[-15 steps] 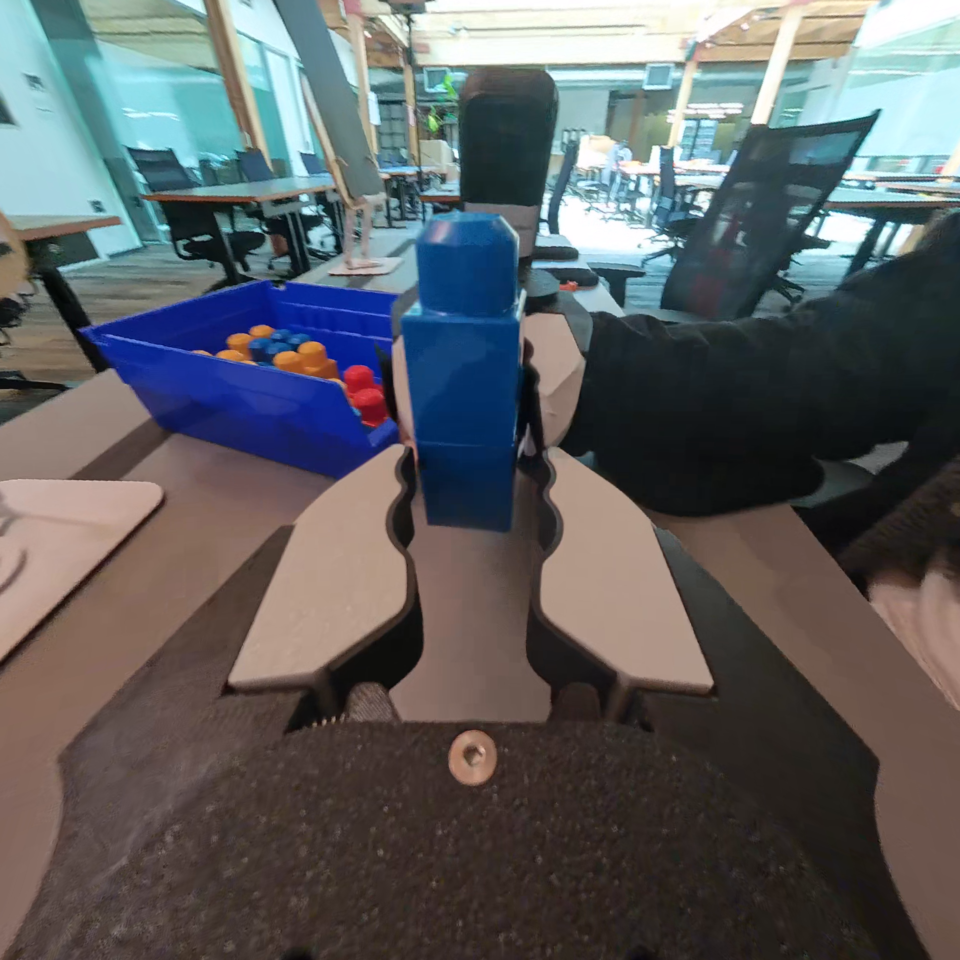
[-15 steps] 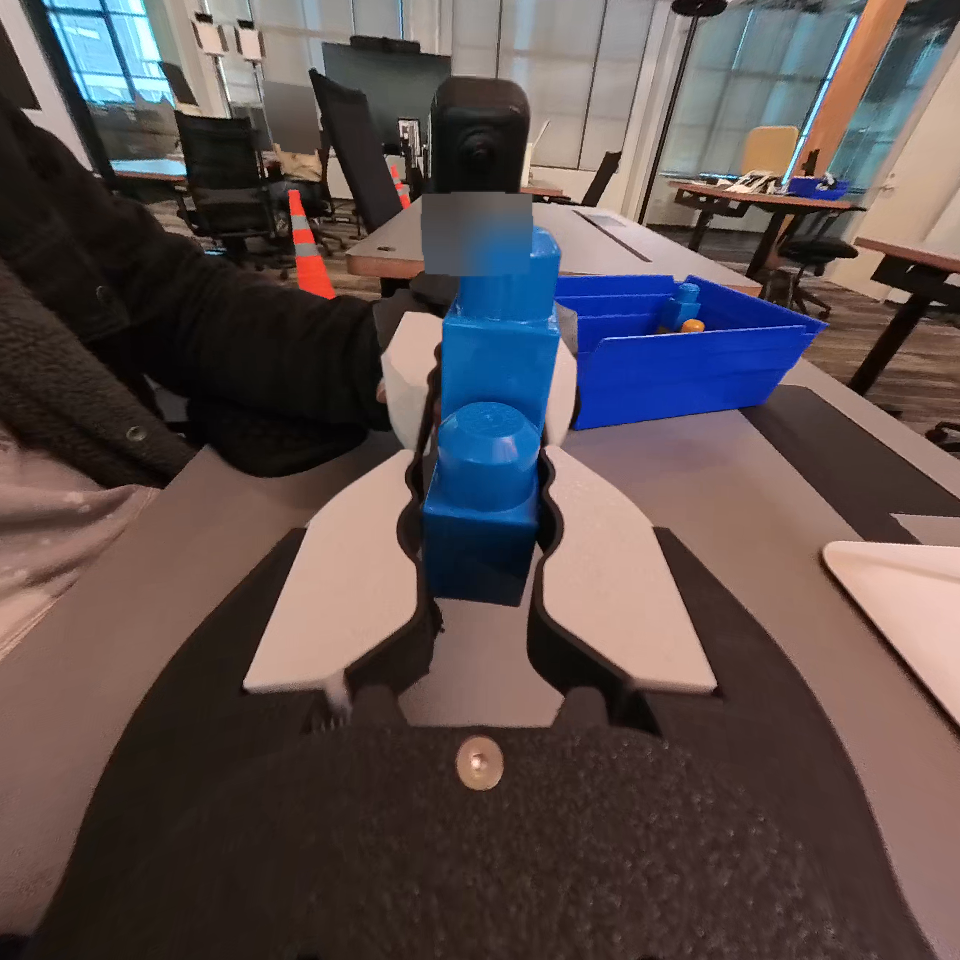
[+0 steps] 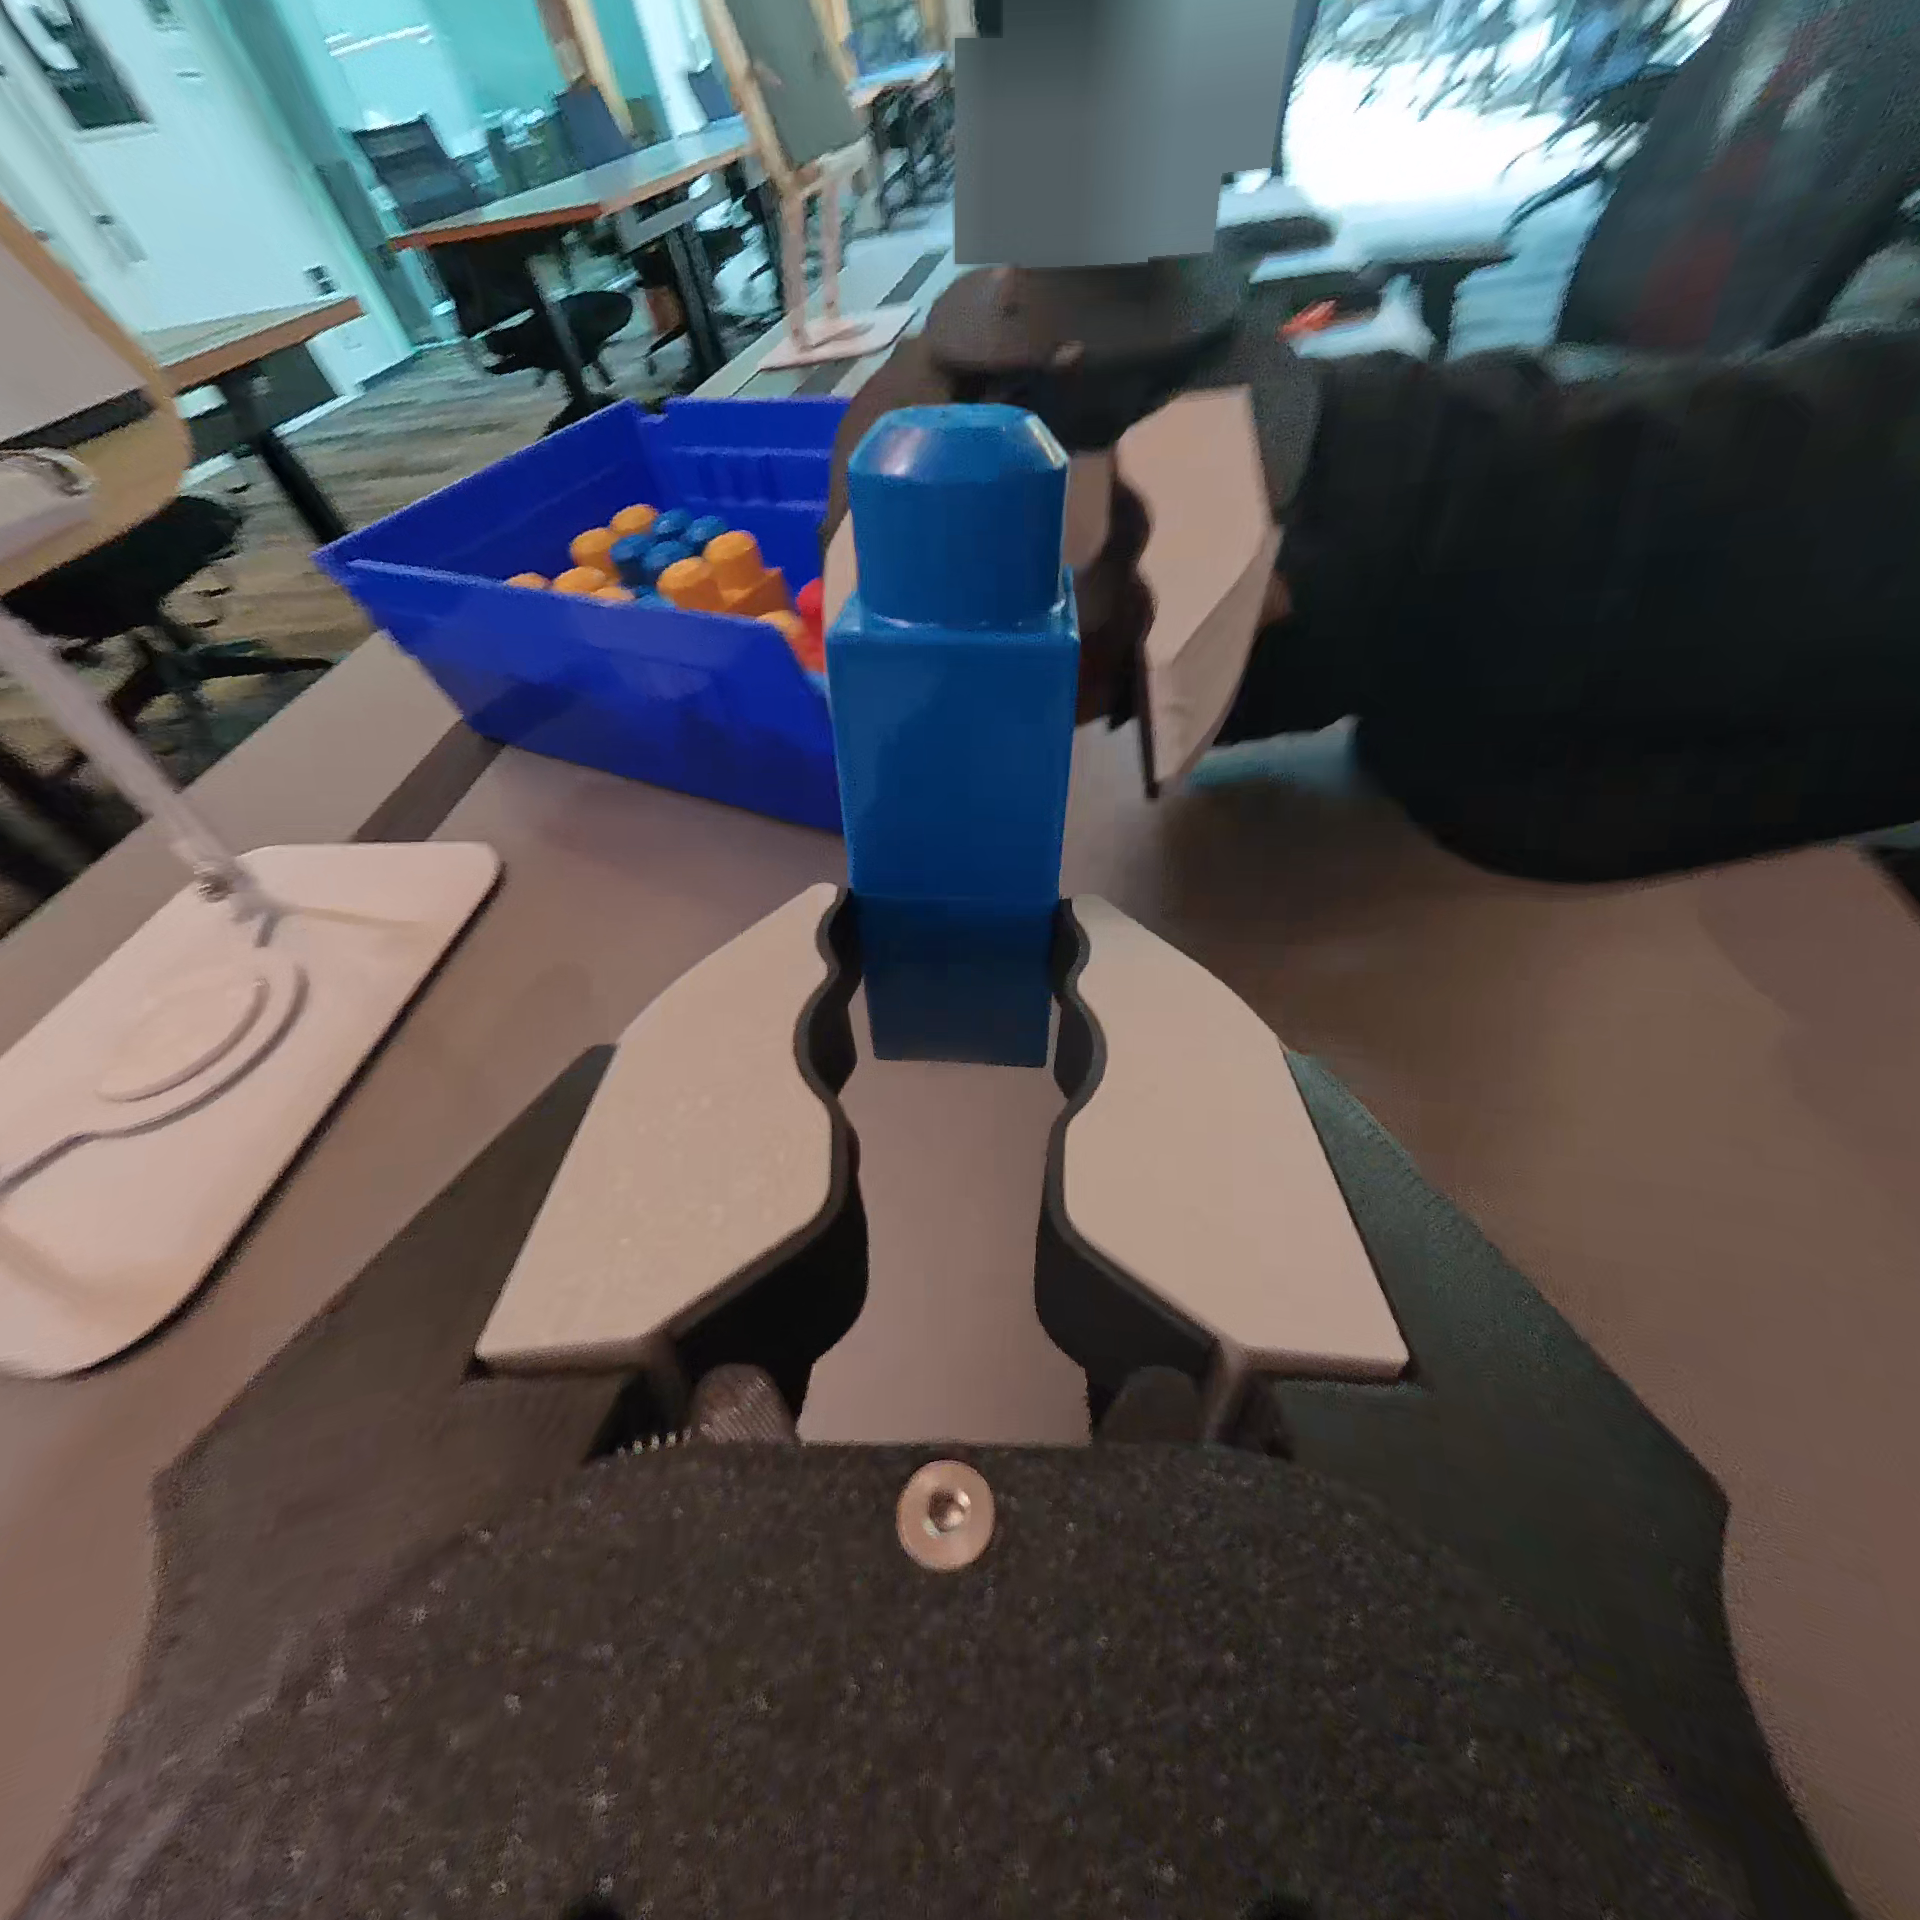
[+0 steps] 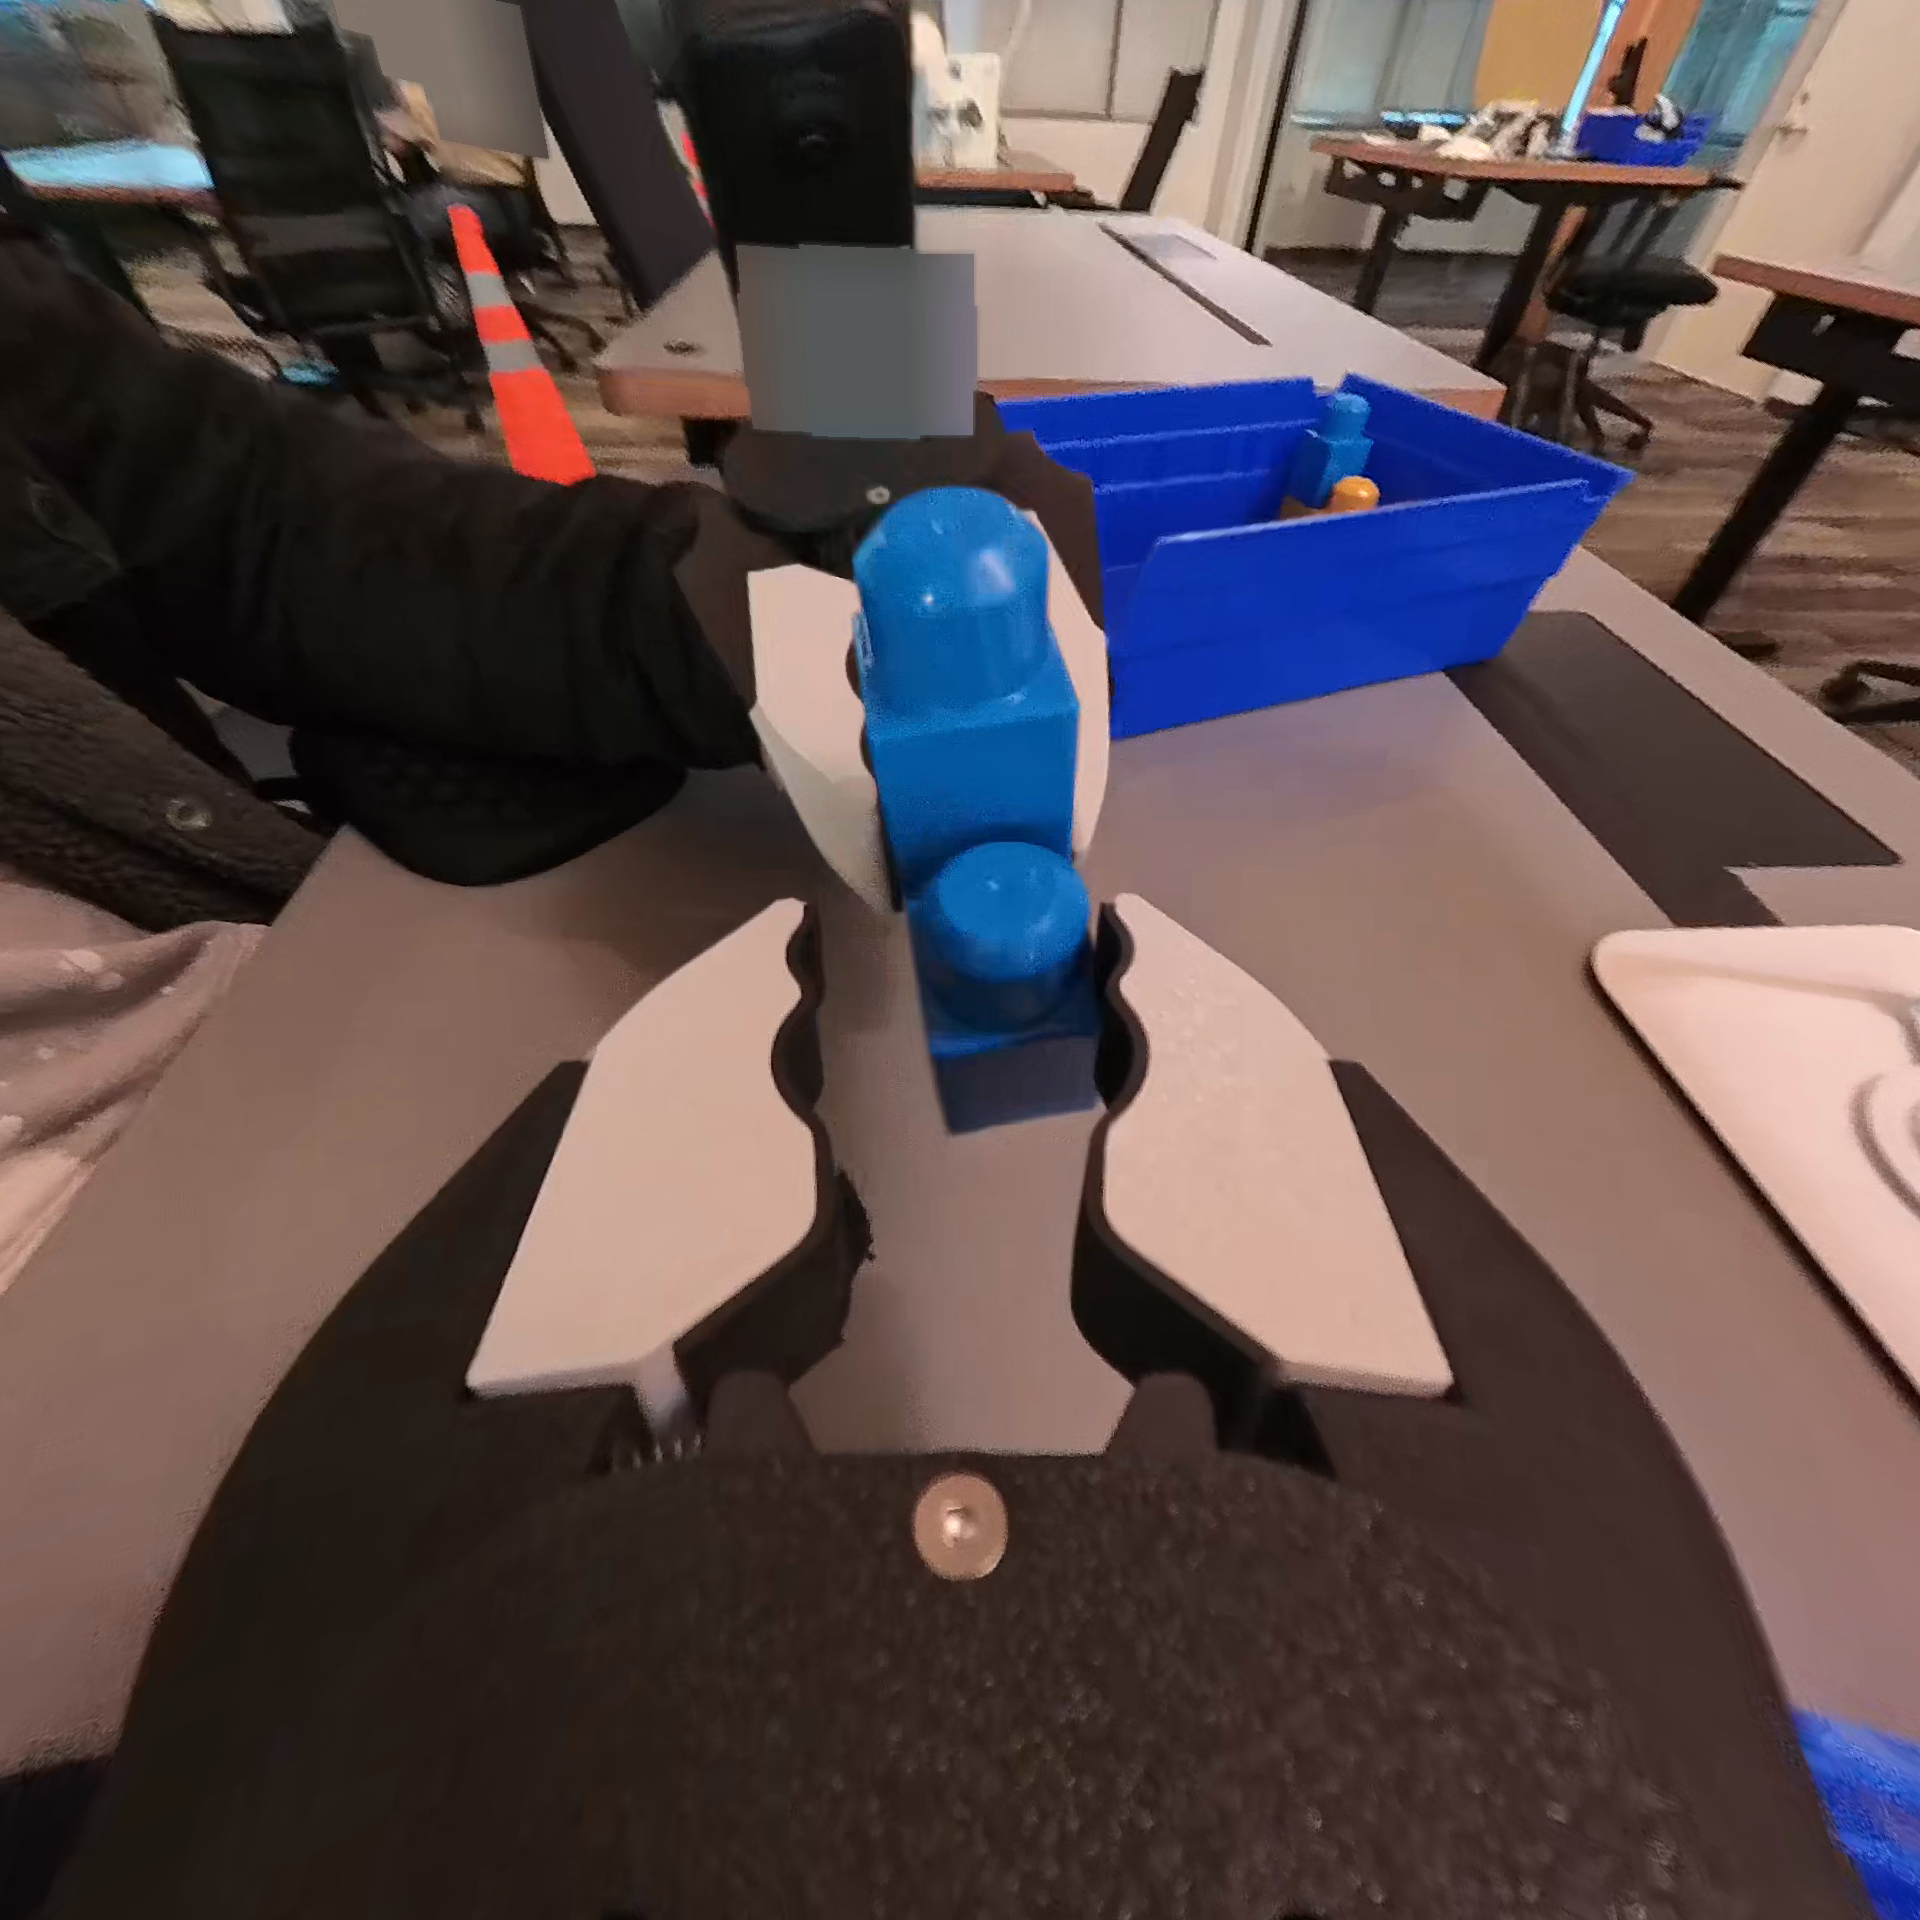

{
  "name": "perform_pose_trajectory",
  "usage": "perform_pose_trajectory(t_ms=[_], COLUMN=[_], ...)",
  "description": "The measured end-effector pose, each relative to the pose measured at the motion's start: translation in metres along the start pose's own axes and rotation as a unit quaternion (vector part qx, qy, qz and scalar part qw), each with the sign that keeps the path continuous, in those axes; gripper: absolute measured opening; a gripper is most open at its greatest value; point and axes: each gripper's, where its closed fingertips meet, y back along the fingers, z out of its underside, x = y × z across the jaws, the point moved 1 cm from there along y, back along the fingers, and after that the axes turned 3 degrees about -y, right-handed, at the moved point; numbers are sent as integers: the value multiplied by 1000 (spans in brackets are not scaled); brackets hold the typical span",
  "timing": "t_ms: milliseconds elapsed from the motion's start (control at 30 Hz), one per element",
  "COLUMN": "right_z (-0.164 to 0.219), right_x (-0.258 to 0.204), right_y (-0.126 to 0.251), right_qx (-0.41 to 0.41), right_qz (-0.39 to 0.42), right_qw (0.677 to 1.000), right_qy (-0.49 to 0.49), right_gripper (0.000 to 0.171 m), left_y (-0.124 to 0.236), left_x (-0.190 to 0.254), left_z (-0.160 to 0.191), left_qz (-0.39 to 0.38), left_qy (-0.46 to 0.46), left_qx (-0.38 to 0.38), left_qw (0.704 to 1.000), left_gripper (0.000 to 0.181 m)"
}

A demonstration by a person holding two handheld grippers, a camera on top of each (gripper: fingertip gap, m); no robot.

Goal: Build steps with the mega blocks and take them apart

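A blue mega block stack (image 3: 951, 727) forms a two-level step, with a tall part and a lower stud (image 4: 997, 951). My left gripper (image 3: 956, 925) is shut on the base of the tall part and holds it upright above the table. It also shows in the right wrist view (image 4: 810, 727), behind the stack. My right gripper (image 4: 961, 935) is open around the lower block: its right finger touches the block and a gap shows on the left. In the left wrist view the right gripper's pale fingers (image 3: 1195, 582) sit behind and to the right of the stack.
A blue bin (image 3: 582, 665) holding orange, blue and red blocks (image 3: 675, 561) stands on the grey table behind the stack; it also shows in the right wrist view (image 4: 1351, 623). A white flat stand base (image 3: 208, 1039) lies beside the grippers. A person's dark sleeve (image 4: 364, 582) reaches across. My two grippers' fingertips are within a few centimetres of each other.
My right gripper's jaws have parted and let go of the lower block. The stack now sits off-centre against its right finger. My left gripper keeps its hold.
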Motion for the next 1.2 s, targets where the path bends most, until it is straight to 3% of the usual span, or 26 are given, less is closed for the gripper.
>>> perform_pose_trajectory(t_ms=[267,633,967,1133,1200], right_z=[-9,18,17,7,-3], right_x=[11,12,4,-3,-5], right_y=[9,-4,3,18,29], right_qx=[-51,-215,-218,-192,-169], right_qz=[92,150,129,106,107], right_qw=[991,944,949,963,968], right_qy=[83,198,185,159,151], right_gripper=[47,43,35,34,34], left_y=[-9,-24,-24,-24,-23], left_x=[-19,-11,-2,5,3], left_z=[23,40,29,12,15], left_qz=[-97,-100,-79,-74,-81], left_qy=[-76,-128,-156,-164,-169], left_qx=[-77,-121,-78,-40,-59], left_qw=[989,979,982,983,980], left_gripper=[36,36,36,36,36])
